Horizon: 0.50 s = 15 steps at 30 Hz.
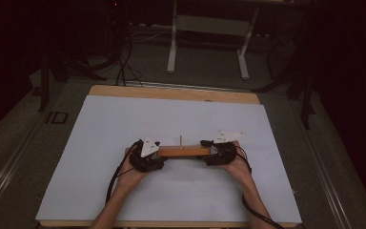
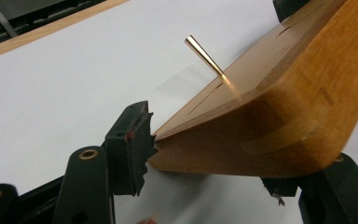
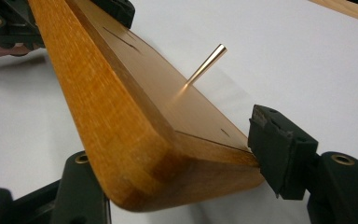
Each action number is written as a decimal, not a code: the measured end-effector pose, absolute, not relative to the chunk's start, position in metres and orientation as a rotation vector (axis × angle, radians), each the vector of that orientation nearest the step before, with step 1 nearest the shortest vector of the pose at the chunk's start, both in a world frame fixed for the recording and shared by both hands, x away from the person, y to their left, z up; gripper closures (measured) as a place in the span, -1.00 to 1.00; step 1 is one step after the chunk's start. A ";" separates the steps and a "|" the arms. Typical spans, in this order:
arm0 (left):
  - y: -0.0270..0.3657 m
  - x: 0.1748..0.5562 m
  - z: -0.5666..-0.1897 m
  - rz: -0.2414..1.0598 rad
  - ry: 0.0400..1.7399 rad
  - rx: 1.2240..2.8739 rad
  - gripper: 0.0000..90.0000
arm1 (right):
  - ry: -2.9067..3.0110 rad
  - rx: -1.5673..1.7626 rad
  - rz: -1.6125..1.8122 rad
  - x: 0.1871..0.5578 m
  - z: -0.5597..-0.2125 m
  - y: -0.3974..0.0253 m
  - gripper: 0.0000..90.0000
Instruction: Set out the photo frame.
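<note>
Near the middle of the white bench (image 1: 124,124), the wooden board (image 1: 183,151) with its upright brass pin (image 1: 180,141) sits clamped endwise between left tool (image 1: 153,155) and right tool (image 1: 213,150), apparently mid-carry; next, a level lift with both moving together

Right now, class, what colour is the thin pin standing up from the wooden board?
The thin pin is shiny gold-brass, clearest in the left gripper view.

A lab or recording studio is suggested: a wooden table (image 1: 124,90) covered by a white sheet (image 1: 171,119) is set on grey carpet (image 1: 19,157), ringed by dark stands (image 1: 45,76), trailing cables (image 1: 124,67) and a white frame (image 1: 209,24).
</note>
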<state>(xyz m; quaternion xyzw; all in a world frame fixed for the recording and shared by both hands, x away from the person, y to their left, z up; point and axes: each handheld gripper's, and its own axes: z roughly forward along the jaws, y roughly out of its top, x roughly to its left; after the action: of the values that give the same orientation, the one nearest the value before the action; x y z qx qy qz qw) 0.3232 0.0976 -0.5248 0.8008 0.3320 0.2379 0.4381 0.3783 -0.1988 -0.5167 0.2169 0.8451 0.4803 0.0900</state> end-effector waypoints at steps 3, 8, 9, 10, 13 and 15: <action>0.099 0.324 -0.525 0.589 0.833 1.989 -0.07 | 2.513 0.644 1.443 0.379 -0.518 -0.200 -0.16; 0.106 0.324 -0.521 0.590 0.857 1.944 0.05 | 2.507 0.661 1.486 0.380 -0.519 -0.205 -0.03; 0.108 0.324 -0.520 0.593 0.857 1.932 0.08 | 2.497 0.662 1.488 0.379 -0.519 -0.205 0.00; 0.108 0.323 -0.519 0.600 0.853 1.930 0.10 | 2.490 0.657 1.489 0.379 -0.518 -0.205 0.02; 0.108 0.322 -0.519 0.611 0.847 1.926 0.12 | 2.489 0.650 1.489 0.378 -0.517 -0.204 0.04; 0.108 0.322 -0.519 0.617 0.842 1.927 0.12 | 2.486 0.647 1.492 0.378 -0.517 -0.204 0.04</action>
<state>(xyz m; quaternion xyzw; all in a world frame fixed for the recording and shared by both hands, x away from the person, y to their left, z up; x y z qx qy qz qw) 0.3222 0.1080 -0.5190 0.7820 0.3416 0.2505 0.4572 0.3777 -0.2043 -0.5171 0.2171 0.8338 0.5003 0.0854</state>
